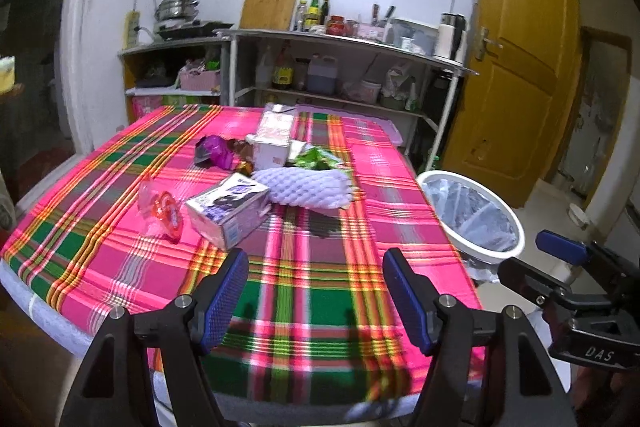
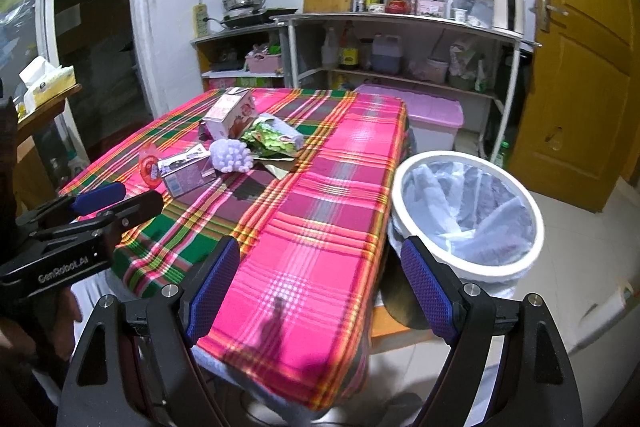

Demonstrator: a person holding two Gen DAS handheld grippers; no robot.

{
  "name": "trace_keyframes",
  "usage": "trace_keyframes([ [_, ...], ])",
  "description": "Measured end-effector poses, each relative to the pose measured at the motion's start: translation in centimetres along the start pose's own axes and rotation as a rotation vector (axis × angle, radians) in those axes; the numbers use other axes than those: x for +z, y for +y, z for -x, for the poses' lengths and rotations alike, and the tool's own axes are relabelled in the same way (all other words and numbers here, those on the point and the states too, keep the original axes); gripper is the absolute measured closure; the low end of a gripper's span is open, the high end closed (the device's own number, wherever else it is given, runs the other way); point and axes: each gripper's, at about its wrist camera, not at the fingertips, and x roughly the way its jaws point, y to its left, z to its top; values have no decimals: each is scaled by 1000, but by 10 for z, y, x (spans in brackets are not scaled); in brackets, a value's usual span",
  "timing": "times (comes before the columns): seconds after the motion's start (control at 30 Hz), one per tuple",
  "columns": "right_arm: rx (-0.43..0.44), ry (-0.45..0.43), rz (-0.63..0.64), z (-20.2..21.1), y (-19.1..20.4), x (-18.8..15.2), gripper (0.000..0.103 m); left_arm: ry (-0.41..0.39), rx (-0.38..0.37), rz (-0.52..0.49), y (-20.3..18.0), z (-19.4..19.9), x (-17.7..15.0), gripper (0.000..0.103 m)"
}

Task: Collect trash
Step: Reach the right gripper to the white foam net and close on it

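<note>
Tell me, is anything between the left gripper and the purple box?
Nothing visible is. The left gripper hangs open over bare tablecloth, and the purple box lies just ahead of it with only cloth between.

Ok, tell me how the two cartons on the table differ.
The near carton lies on its side next to the red wrapper; the far carton stands taller at the back of the pile. The near one's print is purple and dark, the far one's pale pink and white. The near one touches the lilac foam net. Both are box-shaped drink-type cartons resting on the plaid cloth, and neither is gripped.
</note>
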Motion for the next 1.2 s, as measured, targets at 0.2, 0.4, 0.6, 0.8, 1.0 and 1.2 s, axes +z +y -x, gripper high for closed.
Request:
trace_keyframes([
  [0.2,47,35,22,-27,8,10,20,21,23,34,24,-16,5,34],
  [0.4,94,46,72,-51,22,27,20,38,83,47,48,-34,12,34],
  [0.6,143,37,140,-77,41,52,20,28,107,84,77,-43,21,34],
  [0.8,169,51,189,-106,57,70,20,24,160,129,108,-52,28,34],
  [1.0,184,81,211,-132,67,81,20,43,182,194,141,-68,33,34],
  [1.2,206,128,244,-153,75,83,45,78,163,228,155,-83,32,34],
])
